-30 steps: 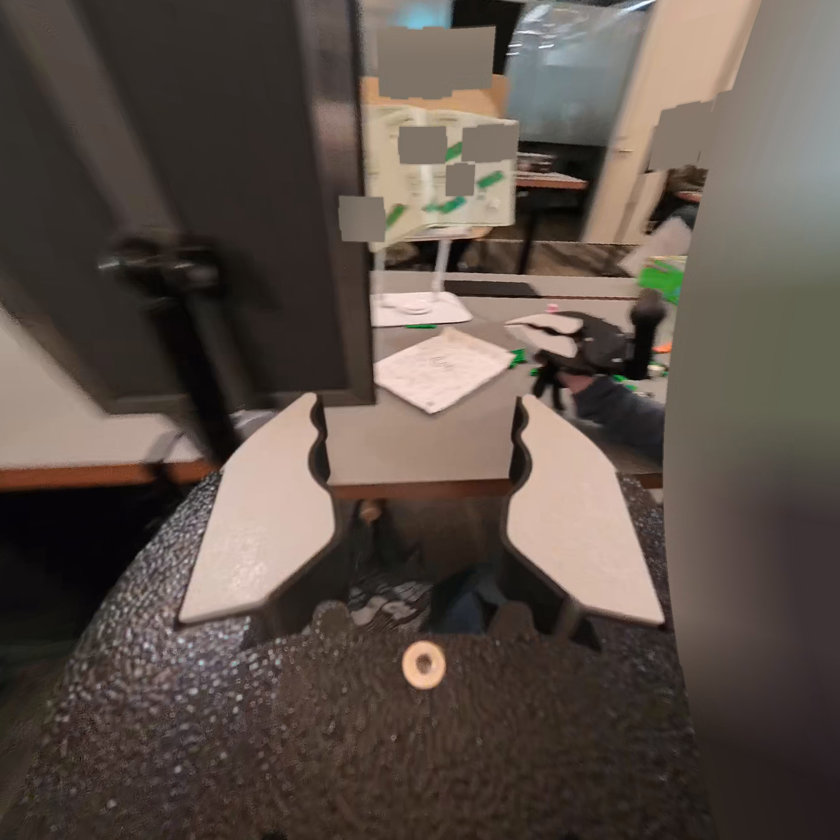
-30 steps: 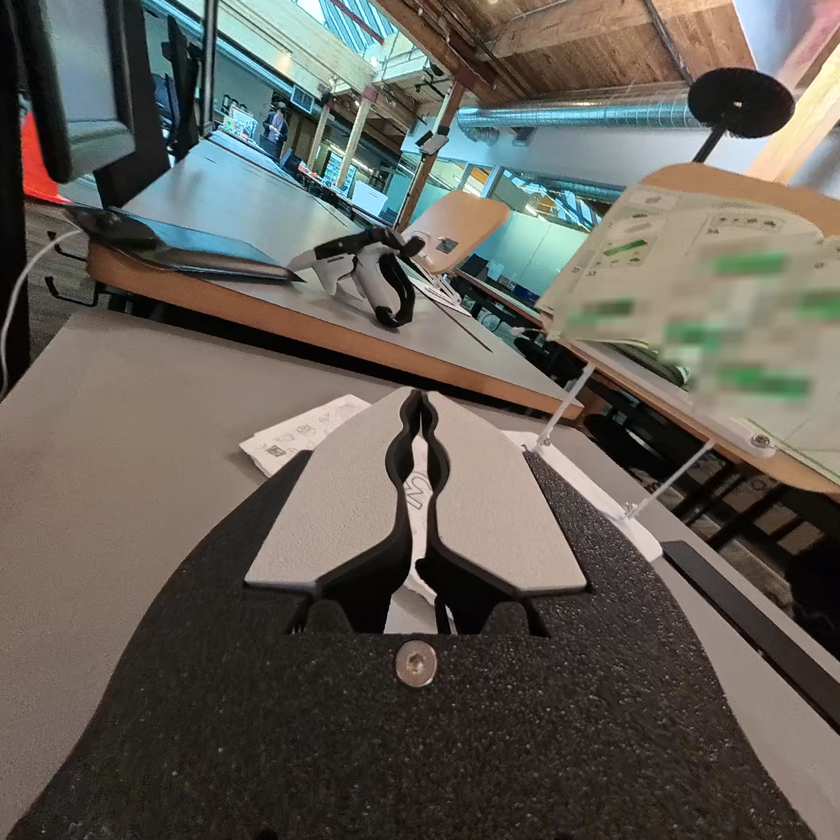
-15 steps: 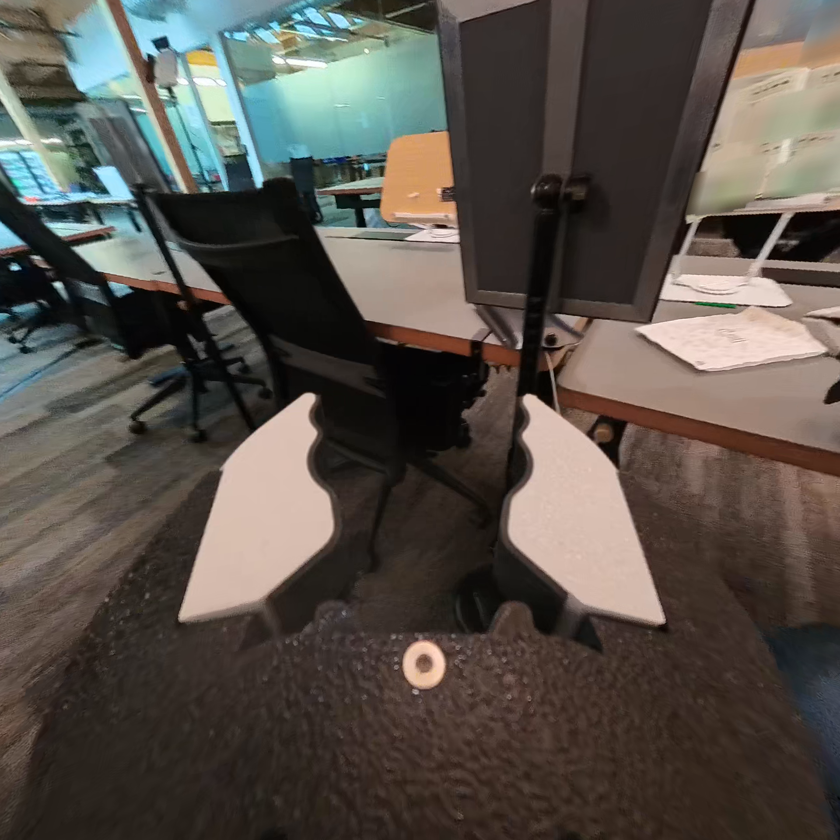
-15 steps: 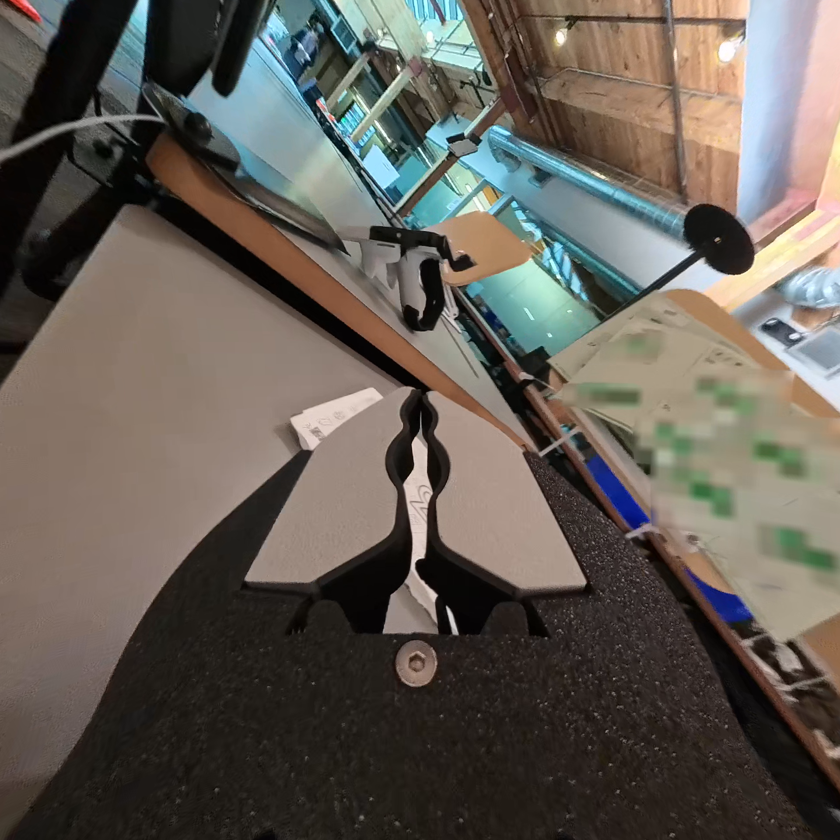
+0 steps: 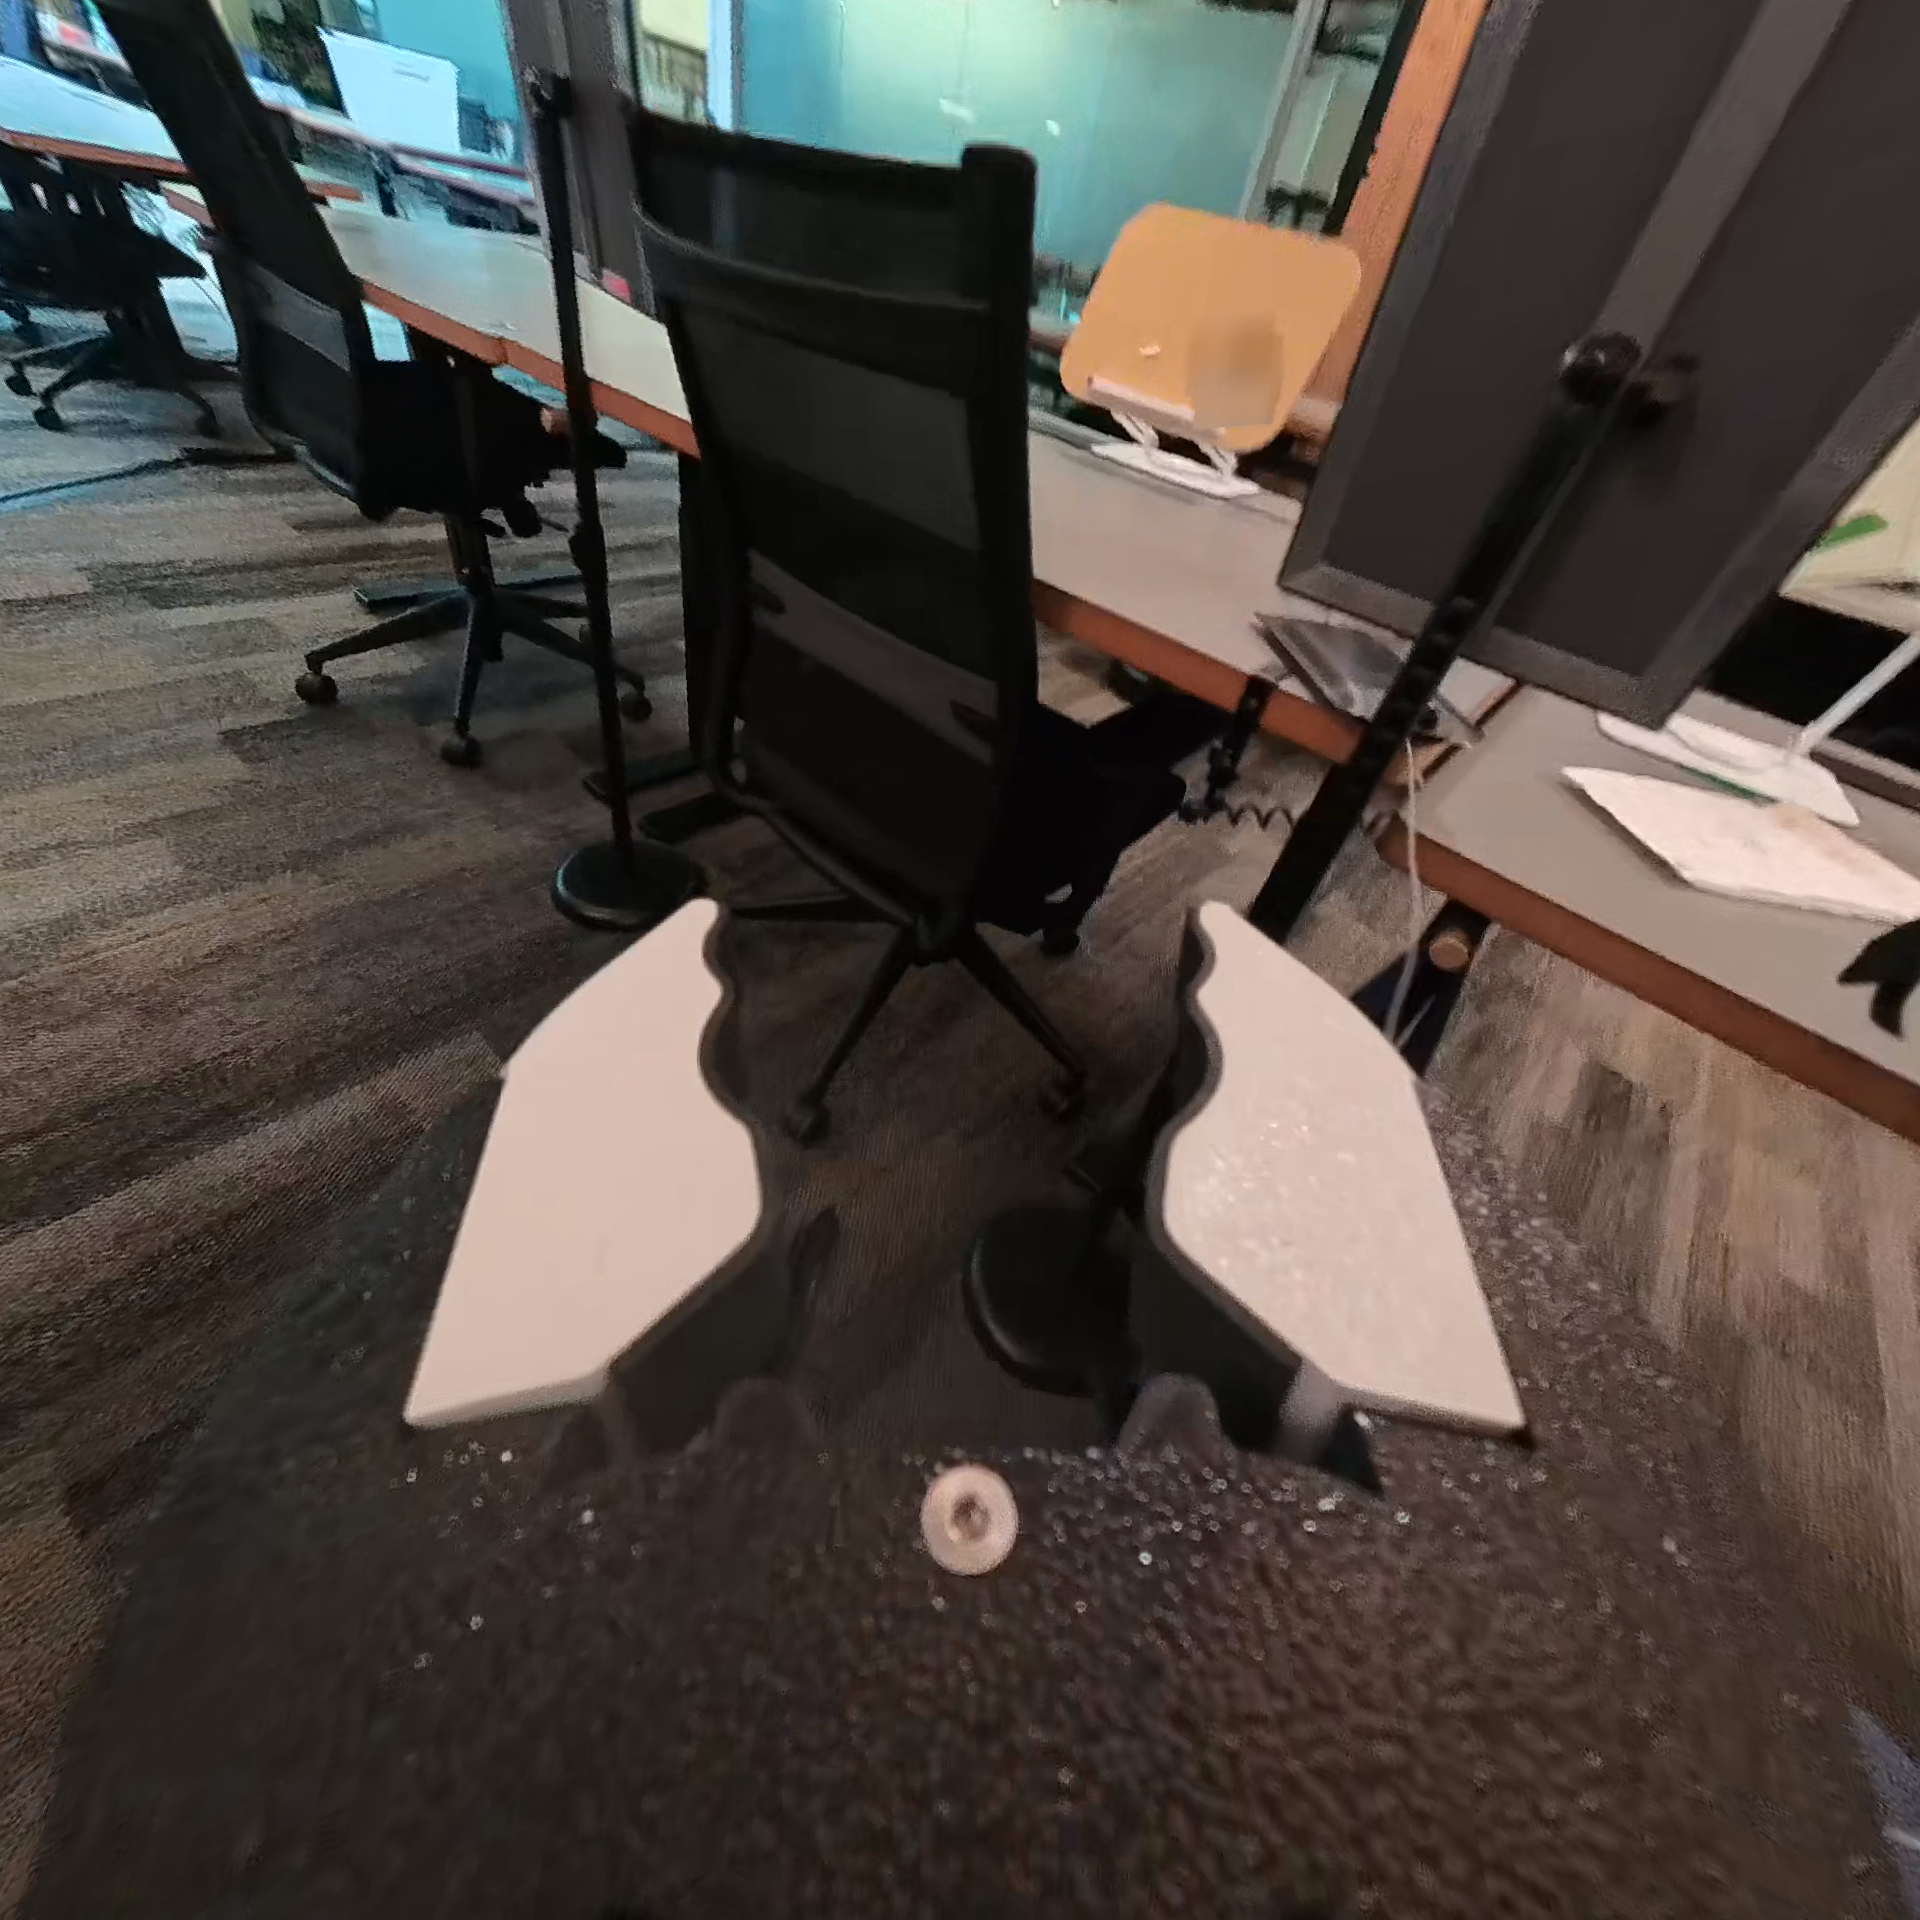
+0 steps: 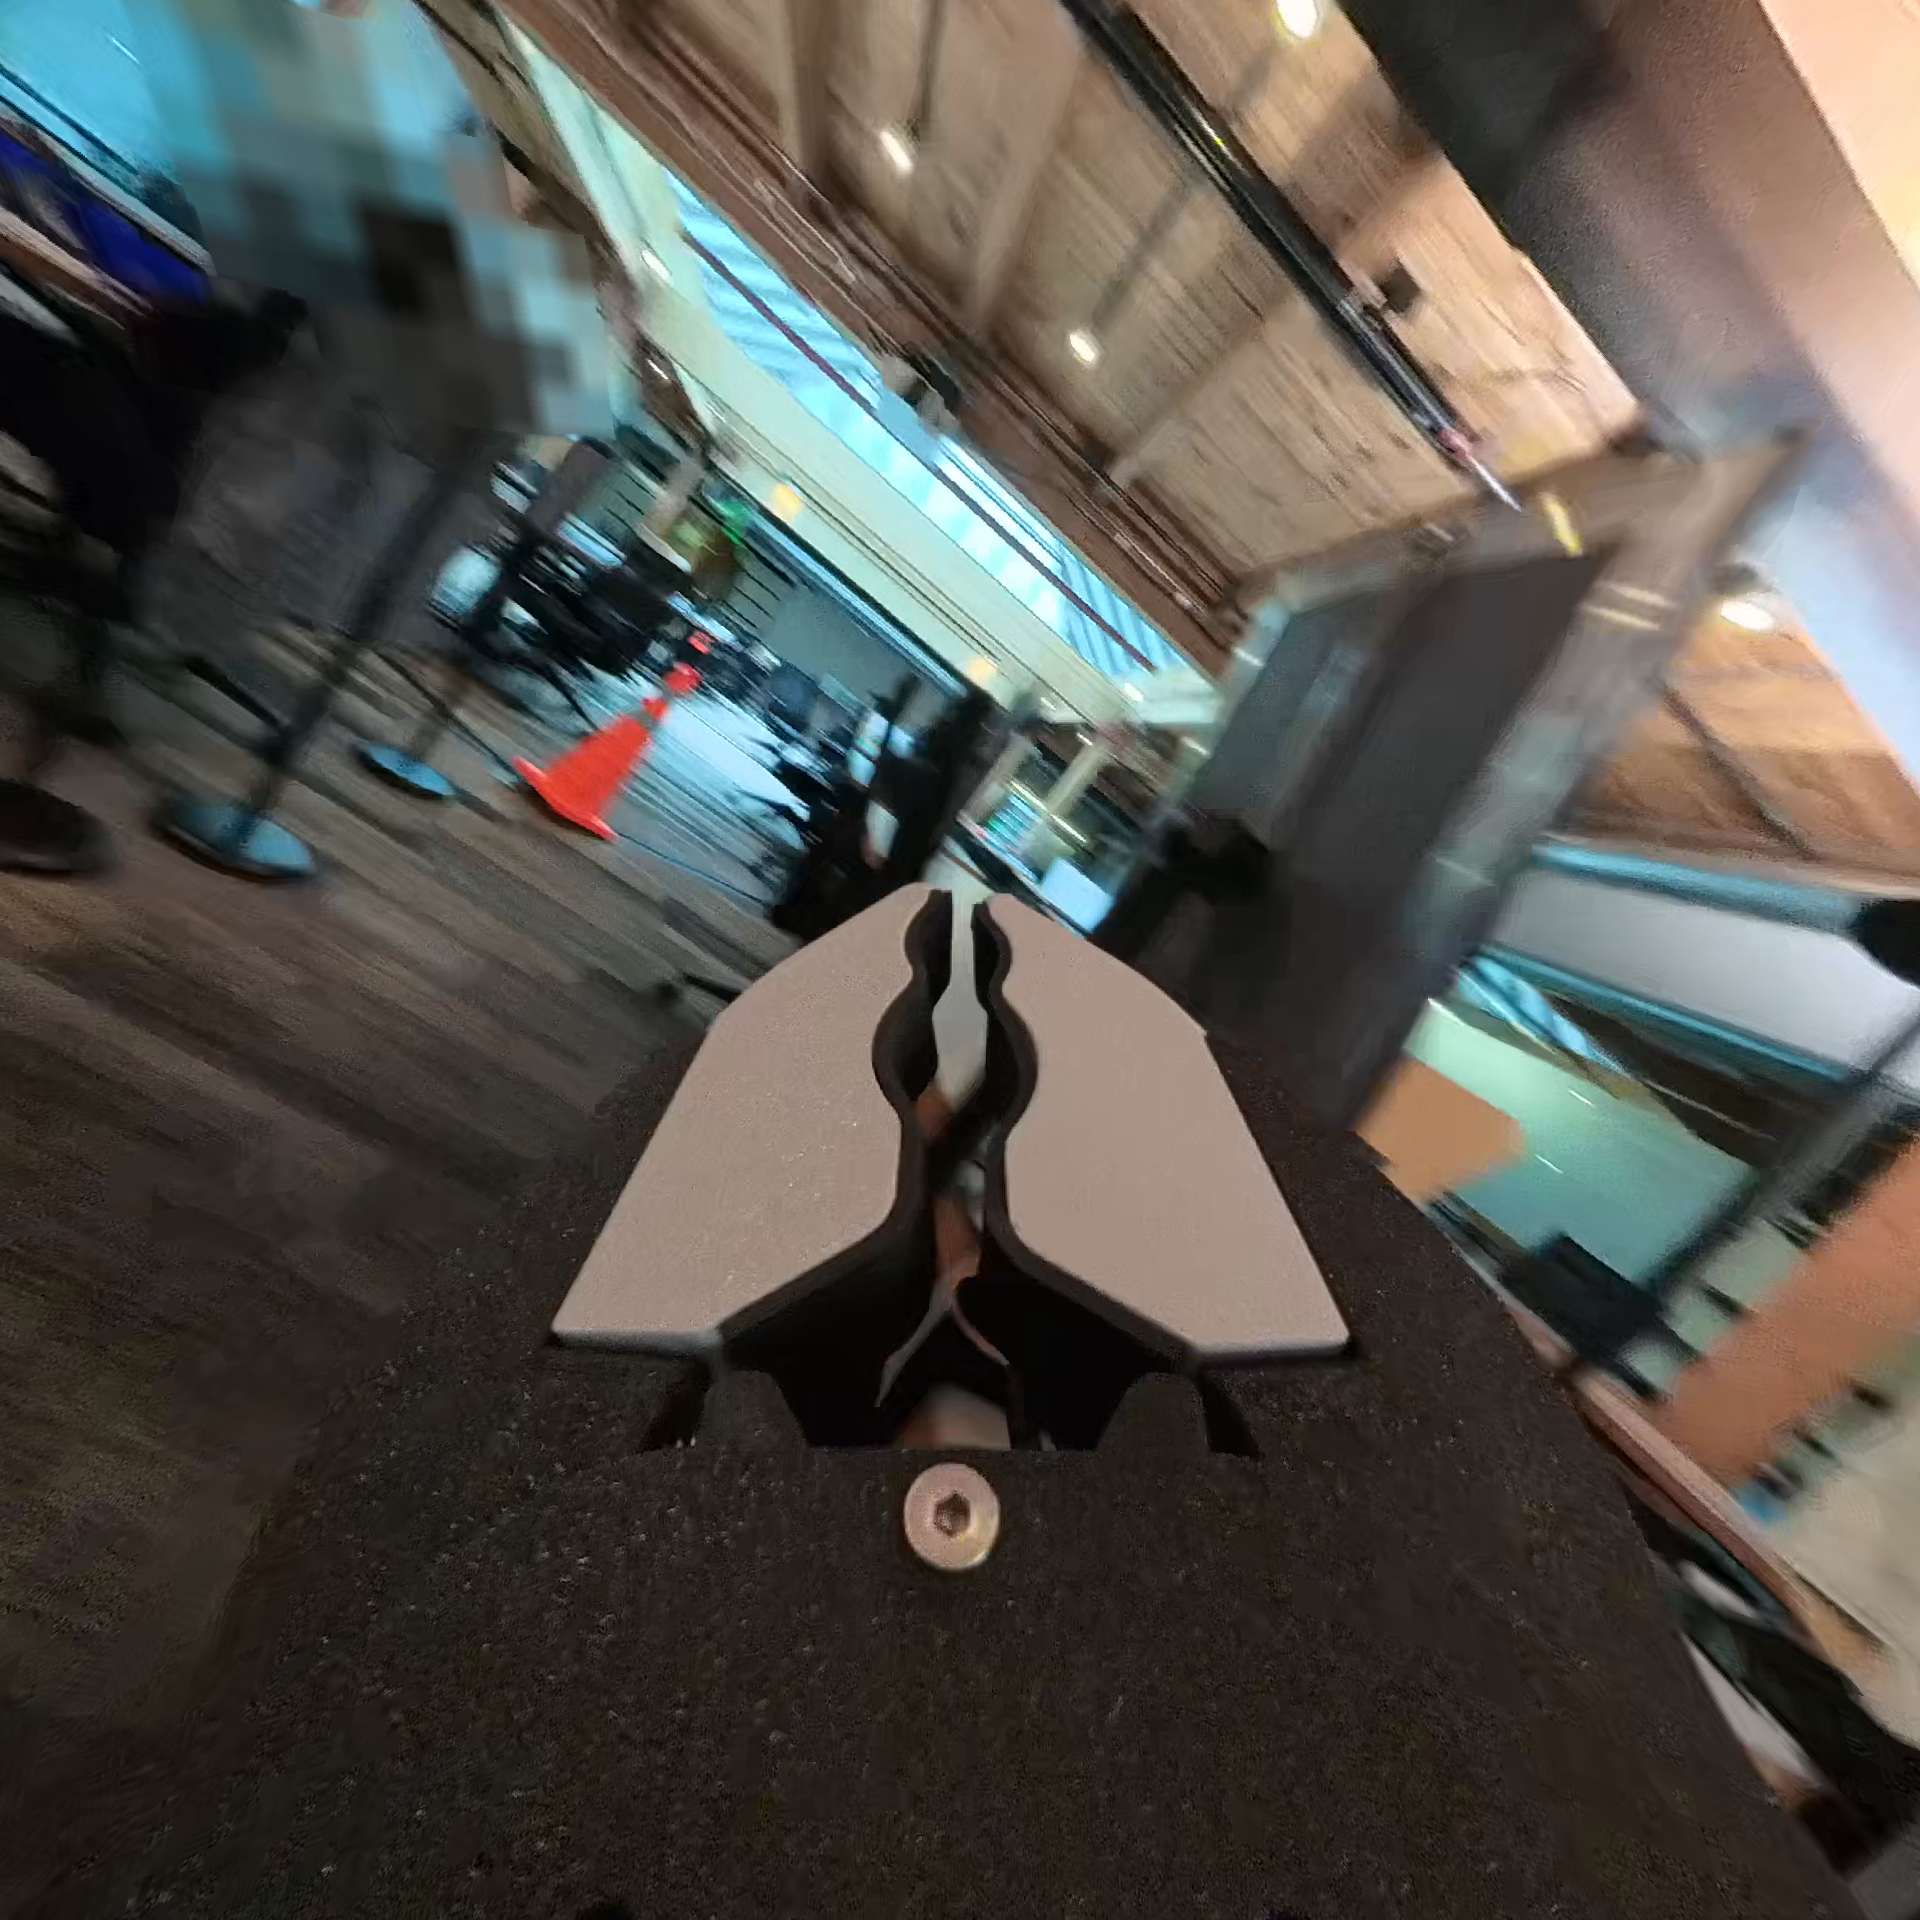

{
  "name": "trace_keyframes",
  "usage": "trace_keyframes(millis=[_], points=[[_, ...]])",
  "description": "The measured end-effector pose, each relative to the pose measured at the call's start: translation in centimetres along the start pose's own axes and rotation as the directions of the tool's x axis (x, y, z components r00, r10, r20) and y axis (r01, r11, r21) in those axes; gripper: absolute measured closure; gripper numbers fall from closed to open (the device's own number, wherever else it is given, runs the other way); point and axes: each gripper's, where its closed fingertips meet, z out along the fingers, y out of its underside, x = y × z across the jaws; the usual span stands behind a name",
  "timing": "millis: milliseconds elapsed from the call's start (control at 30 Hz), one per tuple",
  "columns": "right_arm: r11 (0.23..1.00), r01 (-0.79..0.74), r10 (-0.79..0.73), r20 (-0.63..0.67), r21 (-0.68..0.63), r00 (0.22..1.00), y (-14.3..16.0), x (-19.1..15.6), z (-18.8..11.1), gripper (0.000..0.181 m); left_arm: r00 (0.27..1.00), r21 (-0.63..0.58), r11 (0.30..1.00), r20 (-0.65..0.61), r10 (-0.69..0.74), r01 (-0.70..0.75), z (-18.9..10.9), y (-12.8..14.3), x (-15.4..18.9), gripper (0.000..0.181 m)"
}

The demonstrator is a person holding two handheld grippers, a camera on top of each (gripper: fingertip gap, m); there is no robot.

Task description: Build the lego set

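Observation:
No lego pieces show in either view. My left gripper (image 5: 956, 920) is open and empty, held over the carpet and pointing at a black office chair (image 5: 862, 520), away from the grey table (image 5: 1558, 810). A white paper sheet (image 5: 1756, 852) lies on that table at the right edge. My right gripper (image 6: 964, 902) is shut, lifted and tilted toward the blurred room. A thin pale sheet (image 6: 940, 1132) is pinched between its fingers, with a curled edge near the base. I cannot tell what the sheet is.
The dark back of a monitor (image 5: 1662, 312) on a black pole stands by the table's corner. A pole stand with a round base (image 5: 623, 878) is left of the chair. A wooden book stand (image 5: 1205, 322) sits on the far desk. An orange cone (image 6: 603, 764) stands on the floor.
My left gripper has swung left, from the table to the chair and floor. My right gripper has lifted off the table and turned toward the room, still shut.

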Motion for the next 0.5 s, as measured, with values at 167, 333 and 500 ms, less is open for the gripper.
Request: trace_keyframes(millis=[167,333,500], points=[[0.988,-0.126,0.106,0.2,0.09,0.974,-1.9,-9.4,6.9,0.177,0.994,0.067,0.998,0.11,-0.023,0.016,4.7,1.4,-4.7,0.102],[0.962,-0.272,0.258,0.294,0.004,0.92,2.7,-15.8,13.9,0.176,0.989,0.144,0.988,0.131,-0.071,0.052,11.9,3.9,-12.6,0.105],[0.92,-0.371,0.39,0.341,-0.123,0.855,7.0,-19.8,20.0,0.17,0.991,0.059,0.992,0.076,-0.114,0.11,16.3,8.8,-18.0,0.098]])
